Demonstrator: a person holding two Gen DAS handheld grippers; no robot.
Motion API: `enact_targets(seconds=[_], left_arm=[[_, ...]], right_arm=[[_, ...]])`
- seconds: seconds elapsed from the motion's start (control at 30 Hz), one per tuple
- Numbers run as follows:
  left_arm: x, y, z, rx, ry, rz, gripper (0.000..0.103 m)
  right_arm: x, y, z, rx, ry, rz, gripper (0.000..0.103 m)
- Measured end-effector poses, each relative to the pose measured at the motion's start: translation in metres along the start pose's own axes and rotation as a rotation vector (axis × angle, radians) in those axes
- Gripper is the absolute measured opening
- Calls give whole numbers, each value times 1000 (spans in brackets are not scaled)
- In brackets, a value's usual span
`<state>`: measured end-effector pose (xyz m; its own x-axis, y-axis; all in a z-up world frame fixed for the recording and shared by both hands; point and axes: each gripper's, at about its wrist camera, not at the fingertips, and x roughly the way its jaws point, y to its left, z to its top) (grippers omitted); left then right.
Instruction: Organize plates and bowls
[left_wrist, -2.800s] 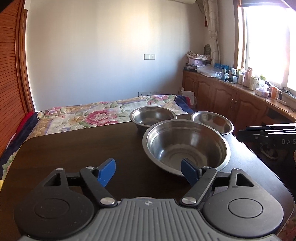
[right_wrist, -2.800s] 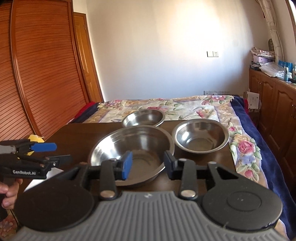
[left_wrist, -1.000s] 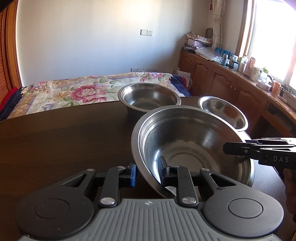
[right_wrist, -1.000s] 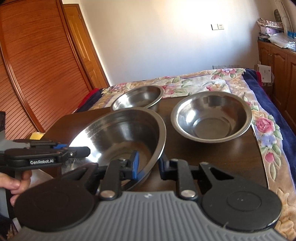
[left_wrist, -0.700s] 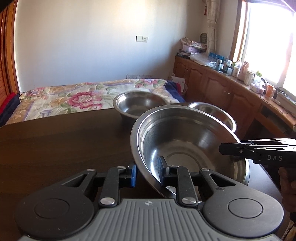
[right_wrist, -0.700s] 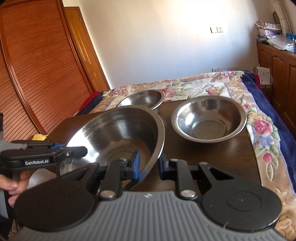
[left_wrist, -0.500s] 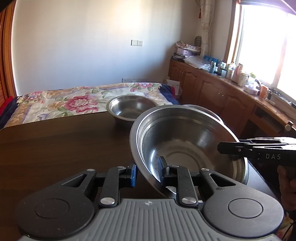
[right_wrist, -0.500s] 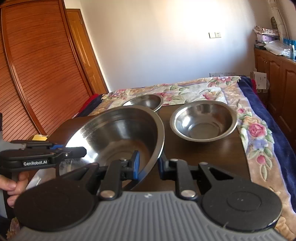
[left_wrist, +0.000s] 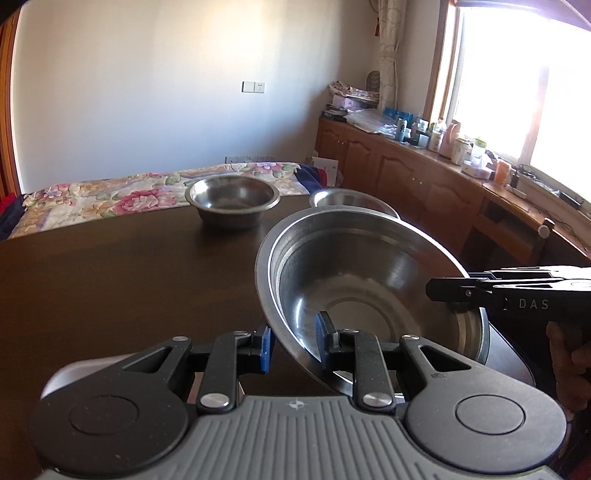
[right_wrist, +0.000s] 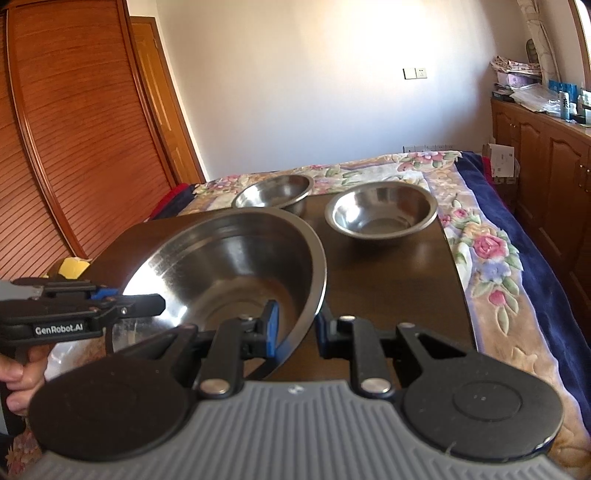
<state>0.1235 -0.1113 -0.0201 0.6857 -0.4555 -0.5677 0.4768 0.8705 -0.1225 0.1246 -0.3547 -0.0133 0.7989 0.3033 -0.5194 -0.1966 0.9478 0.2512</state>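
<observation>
Lifted since the earlier frame, the large steel bowl (left_wrist: 369, 288) hung tilted above the table (left_wrist: 110, 277), mouth facing up, left gripper (left_wrist: 293, 345) and right gripper (right_wrist: 295, 326) fingers pinching opposite rims; two smaller bowls (right_wrist: 382, 210) sat beyond.

Large bowl (left_wrist: 373, 280) seen as bare silver steel with a dull grey base ring; the two smaller bowls, far-left bowl (left_wrist: 232, 201) and right bowl (right_wrist: 382, 214), in the same silver; table (left_wrist: 110, 280) finished in very dark brown; left gripper (left_wrist: 293, 345) and right gripper (right_wrist: 295, 328) built in black with blue pads and grey ribbed housing, white lettering noted on the side of each; bedspread (right_wrist: 480, 243) patterned with pink and red flowers and green leaves on cream, edged in navy; louvred doors (right_wrist: 66, 140) in reddish-brown wood; cabinets (left_wrist: 406, 177) in mid-brown wood; wall (left_wrist: 147, 92) off-white.
</observation>
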Motion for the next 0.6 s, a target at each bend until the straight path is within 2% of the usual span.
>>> enact_targets(seconds=[0.27, 0.6], left_arm=[[-7, -10, -19, 8, 11, 4, 26], [-10, -17, -26, 23, 15, 19, 26]], right_arm=[[-10, -1, -19, 12, 8, -3, 23], [-18, 0, -24, 10, -3, -12, 23]])
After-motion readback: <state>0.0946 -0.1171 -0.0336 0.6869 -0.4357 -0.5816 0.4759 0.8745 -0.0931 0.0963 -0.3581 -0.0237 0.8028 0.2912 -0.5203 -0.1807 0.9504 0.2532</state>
